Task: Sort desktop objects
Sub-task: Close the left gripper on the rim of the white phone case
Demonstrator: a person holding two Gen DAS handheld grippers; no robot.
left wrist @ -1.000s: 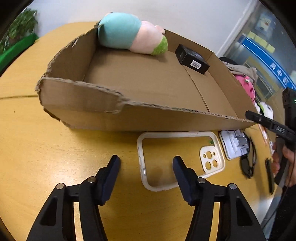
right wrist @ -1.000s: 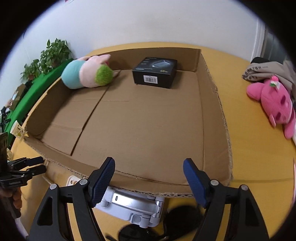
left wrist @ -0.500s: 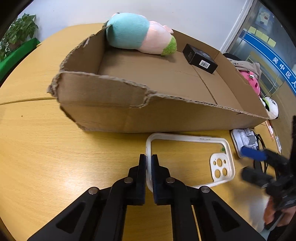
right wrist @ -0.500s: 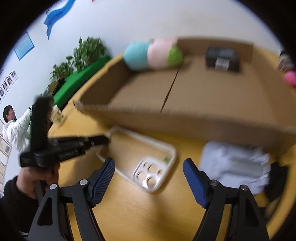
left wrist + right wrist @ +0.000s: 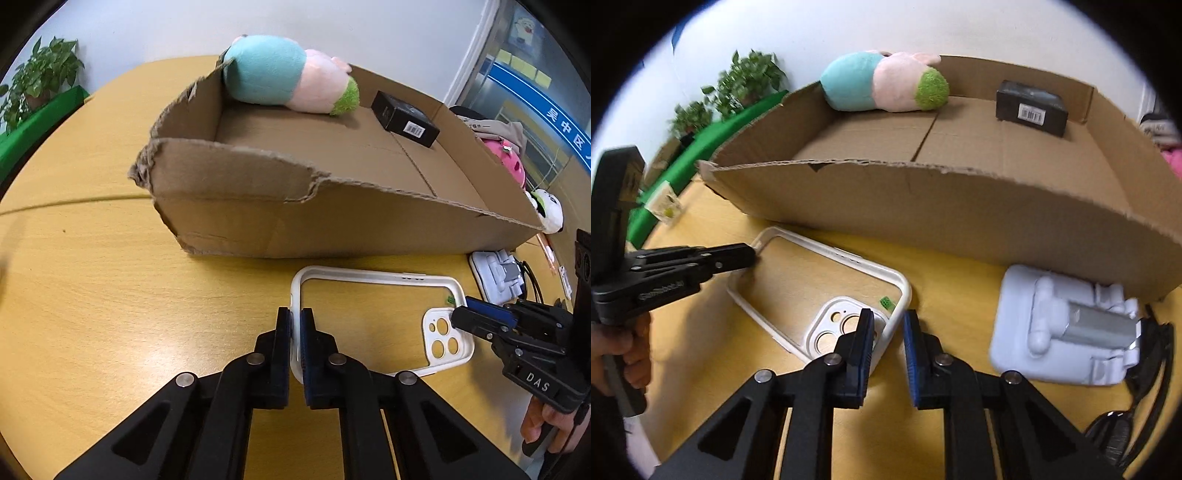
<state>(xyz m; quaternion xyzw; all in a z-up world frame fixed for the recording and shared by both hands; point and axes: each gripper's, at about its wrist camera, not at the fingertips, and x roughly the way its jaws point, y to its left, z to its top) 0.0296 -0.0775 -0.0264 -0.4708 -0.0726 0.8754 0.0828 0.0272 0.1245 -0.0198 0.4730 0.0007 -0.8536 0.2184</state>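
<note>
The white phone case [image 5: 369,275] lies flat on the yellow table [image 5: 92,295], and both tongs have a hold of it. The left tongs [image 5: 295,321] are clenched tight on the rim of one short end. The thin white edge is pinched between the two pads.

The right tongs [image 5: 888,325] are at the other short end, right by the part with the round camera holes. Their jaws have just been closing, and the end rim of the case is between them. The pads look to be right on it. In the left view, white letters on the side of the right tongs read "DAS" [image 5: 537,382]. A hand [image 5: 546,421] holds them from below. The side of the left tongs has writing too, but it is too blurry to read.

A tiny green sticker [image 5: 886,302] sits inside the case, just past the tips of the right tongs.

Past the tips of both tongs stands a big cardboard box [image 5: 258,221] with a torn edge. Far back in it lie a soft toy [image 5: 280,74] in blue, pink and green and a black box [image 5: 404,118]. The black box has a white barcode label.

To the right of the right tongs lies a white plastic holder [image 5: 1052,332], and dark glasses [image 5: 1145,387] lie just beyond it. In the left view, far off to the right, a blue strip on the glass has white signs that I cannot read.
</note>
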